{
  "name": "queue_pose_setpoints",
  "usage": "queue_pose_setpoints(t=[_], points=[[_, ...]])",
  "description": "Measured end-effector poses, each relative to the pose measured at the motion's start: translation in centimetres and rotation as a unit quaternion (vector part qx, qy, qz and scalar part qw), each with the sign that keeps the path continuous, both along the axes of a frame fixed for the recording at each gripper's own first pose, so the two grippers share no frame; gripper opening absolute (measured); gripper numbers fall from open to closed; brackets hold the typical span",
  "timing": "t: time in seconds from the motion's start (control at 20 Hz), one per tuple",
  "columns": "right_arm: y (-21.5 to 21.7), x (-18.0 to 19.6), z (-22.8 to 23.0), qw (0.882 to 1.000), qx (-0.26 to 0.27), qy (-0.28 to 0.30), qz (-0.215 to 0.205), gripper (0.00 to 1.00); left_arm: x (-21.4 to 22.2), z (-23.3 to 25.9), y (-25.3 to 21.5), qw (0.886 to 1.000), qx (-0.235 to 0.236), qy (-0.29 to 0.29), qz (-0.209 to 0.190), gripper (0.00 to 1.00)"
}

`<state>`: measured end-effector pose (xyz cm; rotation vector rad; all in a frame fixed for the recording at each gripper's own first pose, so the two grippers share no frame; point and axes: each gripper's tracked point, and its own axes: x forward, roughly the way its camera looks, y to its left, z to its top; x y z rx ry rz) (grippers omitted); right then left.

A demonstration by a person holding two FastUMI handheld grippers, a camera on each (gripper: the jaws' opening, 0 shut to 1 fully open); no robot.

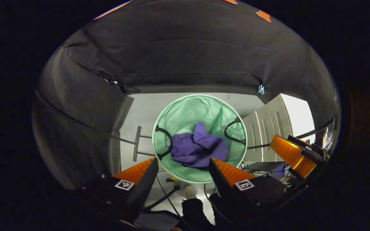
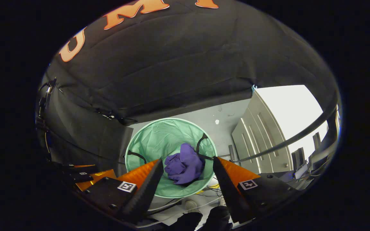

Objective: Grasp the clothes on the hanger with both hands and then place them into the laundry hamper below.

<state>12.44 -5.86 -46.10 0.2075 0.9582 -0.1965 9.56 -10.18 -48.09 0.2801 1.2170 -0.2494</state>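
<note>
A purple garment [image 1: 196,148] lies crumpled inside the round green laundry hamper [image 1: 185,112], which stands on the pale floor with two black handles. In the left gripper view my left gripper [image 1: 183,166] hangs open above the hamper, nothing between its fingers; the other gripper [image 1: 295,154] shows at the right edge. In the right gripper view the same purple garment [image 2: 183,166] rests in the hamper [image 2: 159,136], and my right gripper [image 2: 188,175] is open above it, empty. The left gripper [image 2: 82,175] appears at the lower left of that view.
A black rack bar [image 2: 287,138] crosses at the right, with a white cabinet [image 1: 270,123] beyond it. A metal stand foot [image 1: 136,142] lies left of the hamper. Cables [image 1: 167,195] and a person's shoe [image 1: 189,191] are on the floor below.
</note>
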Motion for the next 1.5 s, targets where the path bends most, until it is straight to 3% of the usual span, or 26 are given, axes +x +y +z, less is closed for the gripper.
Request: queue_pose_setpoints(t=[0.45, 0.85, 1.2, 1.5], points=[[-0.8, -5.1, 7.8, 0.998, -0.031, -0.061, 0.007, 0.99, -3.8, 7.1, 1.8, 0.997, -0.037, -0.063, 0.026, 0.98], [-1.1, -5.8, 17.6, 0.986, -0.065, -0.152, 0.015, 0.99, -4.3, 15.6, -0.2, 0.987, -0.068, -0.146, -0.005, 0.98], [-0.5, -5.9, 28.6, 0.964, -0.097, -0.248, 0.017, 0.99, -4.0, 24.8, -4.9, 0.963, -0.122, -0.238, -0.035, 0.97], [0.8, -6.7, 38.1, 0.933, -0.112, -0.341, 0.019, 0.98, -4.5, 32.9, -8.2, 0.93, -0.17, -0.318, -0.07, 0.97]])
